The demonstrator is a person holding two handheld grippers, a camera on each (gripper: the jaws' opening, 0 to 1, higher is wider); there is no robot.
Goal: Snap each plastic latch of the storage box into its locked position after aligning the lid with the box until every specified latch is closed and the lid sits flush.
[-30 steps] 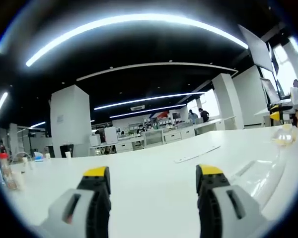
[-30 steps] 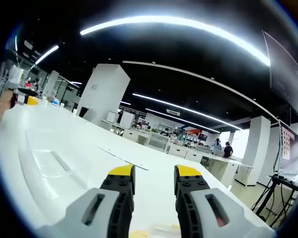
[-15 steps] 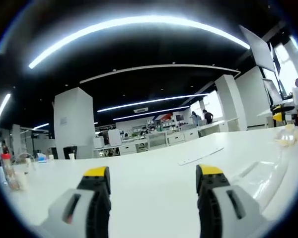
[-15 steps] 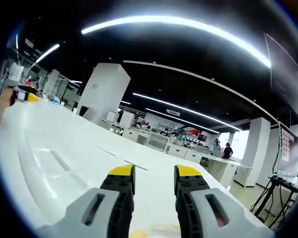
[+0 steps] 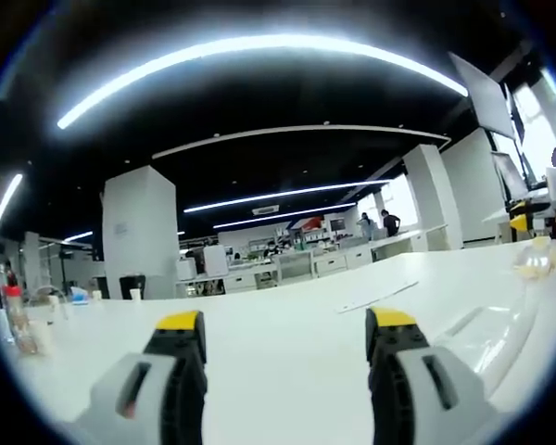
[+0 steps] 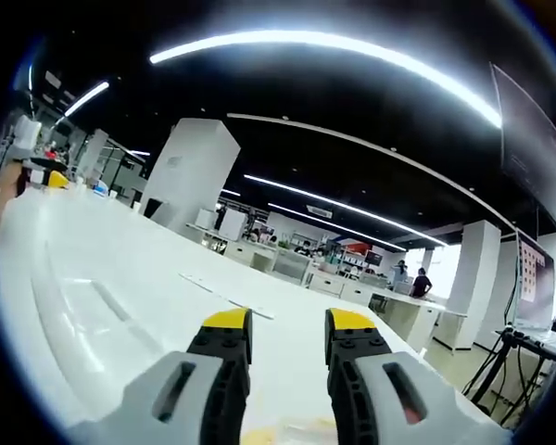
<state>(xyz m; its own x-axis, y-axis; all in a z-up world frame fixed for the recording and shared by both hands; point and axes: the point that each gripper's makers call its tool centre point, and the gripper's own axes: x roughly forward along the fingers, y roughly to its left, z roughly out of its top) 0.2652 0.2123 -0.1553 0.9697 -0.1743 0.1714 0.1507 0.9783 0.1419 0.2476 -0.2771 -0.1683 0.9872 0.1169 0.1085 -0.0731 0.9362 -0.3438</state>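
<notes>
Storage box lid (image 6: 102, 320): white, lying between both grippers, left gripper (image 5: 287, 338) fingers wide and empty, right gripper (image 6: 287, 336) fingers narrow over a latch (image 6: 287, 432).

Both views sit low, close over the white table (image 5: 287, 324), facing a shared distant office.

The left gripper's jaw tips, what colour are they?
Yellow, on grey jaws; the left gripper shows them best in the left gripper view.

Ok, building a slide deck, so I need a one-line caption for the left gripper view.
Left tool, open, low over a white lid, open-plan office beyond.
</notes>
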